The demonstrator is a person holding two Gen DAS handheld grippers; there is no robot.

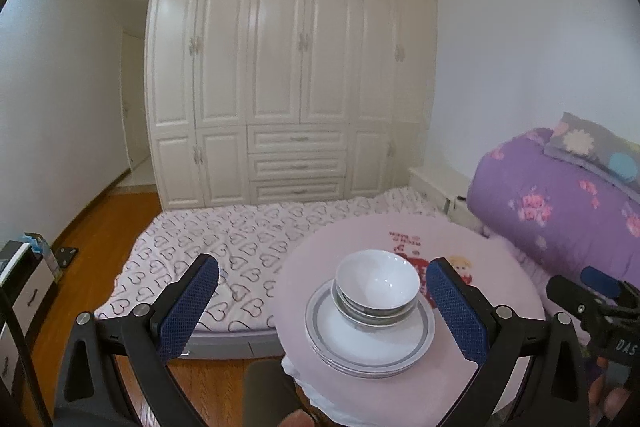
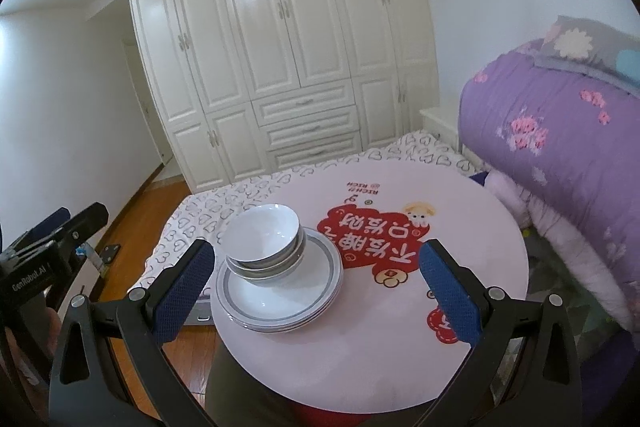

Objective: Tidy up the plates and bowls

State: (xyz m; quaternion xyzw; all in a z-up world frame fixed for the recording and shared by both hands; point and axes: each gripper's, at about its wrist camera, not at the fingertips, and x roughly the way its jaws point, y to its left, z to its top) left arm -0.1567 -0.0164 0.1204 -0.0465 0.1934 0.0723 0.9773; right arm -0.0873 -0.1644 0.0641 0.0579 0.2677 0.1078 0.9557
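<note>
White bowls point(image 1: 376, 287) point(image 2: 264, 239) sit nested in a stack on top of a stack of grey-rimmed white plates point(image 1: 372, 343) point(image 2: 280, 299), near the left edge of a round pink table point(image 1: 496, 267) point(image 2: 460, 367). My left gripper point(image 1: 324, 277) is open and held back from the stack, nothing between its blue-padded fingers. My right gripper point(image 2: 316, 259) is open too, above the table to the right of the dishes. Each gripper appears at the edge of the other's view.
A bed point(image 1: 224, 251) with a heart-print sheet lies behind the table. A rolled purple quilt point(image 1: 560, 211) point(image 2: 552, 115) and a pillow lie at the right. A white wardrobe point(image 1: 280, 67) fills the back wall. A bedside cabinet point(image 1: 24, 287) stands at the left on the wooden floor.
</note>
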